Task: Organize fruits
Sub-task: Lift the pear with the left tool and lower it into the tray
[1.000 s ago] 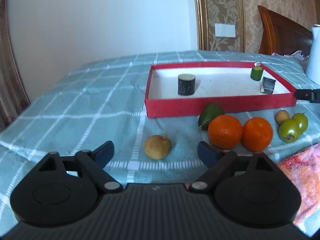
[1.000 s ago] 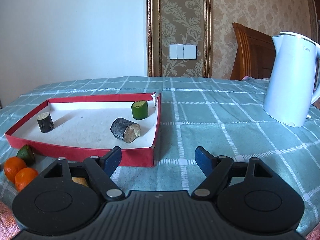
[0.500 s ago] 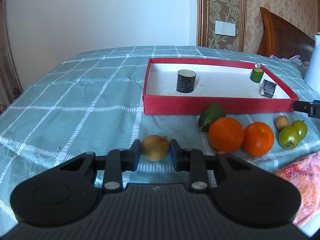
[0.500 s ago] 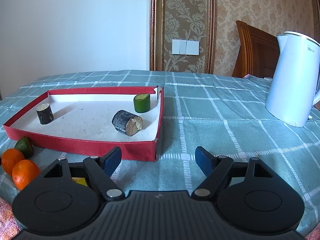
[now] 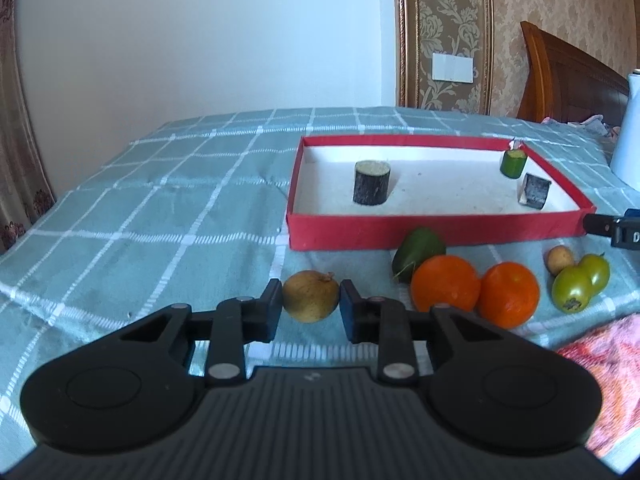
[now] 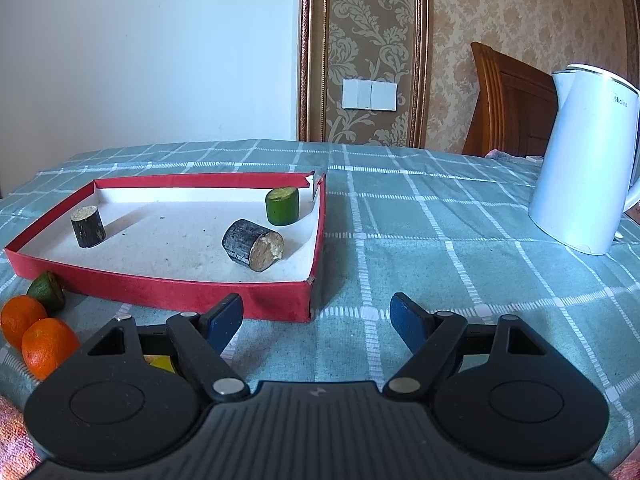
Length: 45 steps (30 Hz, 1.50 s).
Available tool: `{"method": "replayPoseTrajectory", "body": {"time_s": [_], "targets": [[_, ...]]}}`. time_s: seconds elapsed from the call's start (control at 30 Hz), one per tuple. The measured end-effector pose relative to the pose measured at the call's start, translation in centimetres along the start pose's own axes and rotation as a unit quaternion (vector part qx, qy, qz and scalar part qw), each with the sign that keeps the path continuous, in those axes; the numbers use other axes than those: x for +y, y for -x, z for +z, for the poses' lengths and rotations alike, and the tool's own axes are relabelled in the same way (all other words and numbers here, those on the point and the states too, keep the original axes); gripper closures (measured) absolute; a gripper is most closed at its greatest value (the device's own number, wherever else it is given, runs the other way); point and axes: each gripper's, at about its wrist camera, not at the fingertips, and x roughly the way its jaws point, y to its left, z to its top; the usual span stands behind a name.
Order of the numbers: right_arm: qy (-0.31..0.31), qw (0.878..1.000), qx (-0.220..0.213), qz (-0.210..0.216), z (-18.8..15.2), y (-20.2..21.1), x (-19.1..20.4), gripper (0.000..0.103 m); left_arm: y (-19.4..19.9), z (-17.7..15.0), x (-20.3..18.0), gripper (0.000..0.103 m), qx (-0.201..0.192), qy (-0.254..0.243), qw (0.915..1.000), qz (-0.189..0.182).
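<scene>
A desk (image 5: 168,208) under a teal checked cloth is standing against a white wall, with patterned wallpaper and a wooden headboard showing behind it. A red tray (image 5: 436,234) with a white floor is lying on the cloth, and a white kettle (image 6: 588,160) is standing well apart from it to the right.

The left tool (image 5: 311,304) is clamping a brownish pear (image 5: 311,295), its blue pads pressing on both sides of the fruit, which is sitting in front of the tray's near left corner. Whether the pear is resting on the cloth or hanging just above it cannot be told. The right tool (image 6: 316,318) is hovering with its jaws wide apart and nothing between them, over bare cloth just off the tray's near right corner.

In the left wrist view, a row of fruit is lying in front of the tray: a green avocado (image 5: 418,248) just beside the wall, two oranges (image 5: 476,290) touching each other, then two green tomatoes (image 5: 580,282) and a small brown fruit (image 5: 560,259) behind them. A pink cloth (image 5: 600,364) is showing at the lower right.

Inside the tray, a dark log (image 5: 371,182) is standing upright near the left side, a green cylinder (image 6: 282,206) is standing in the far right corner, and a second log (image 6: 253,245) is lying on its side near it.
</scene>
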Motion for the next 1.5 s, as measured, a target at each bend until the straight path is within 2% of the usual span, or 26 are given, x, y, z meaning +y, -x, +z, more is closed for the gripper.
{"method": "replayPoseTrajectory", "body": {"time_s": [0.23, 0.57, 0.97, 1.5], "targets": [[-0.001, 1.0, 0.003, -0.002, -0.1, 0.0, -0.1, 0.022, 0.6, 1.8, -0.9, 0.075, -0.021, -0.011, 0.9997, -0.011], [-0.004, 1.0, -0.002, 0.0, 0.0, 0.4, -0.1, 0.022, -1.1, 5.4, -3.6, 0.075, -0.035, -0.027, 0.9985, -0.033], [-0.004, 1.0, 0.004, 0.003, -0.1, 0.2, 0.0, 0.022, -5.3, 8.7, -7.4, 0.075, -0.028, -0.037, 0.9972, -0.059], [-0.022, 1.0, 0.02, 0.007, 0.1, -0.3, -0.4, 0.022, -10.7, 11.0, -9.2, 0.075, -0.004, -0.036, 0.9979, -0.053]]}}
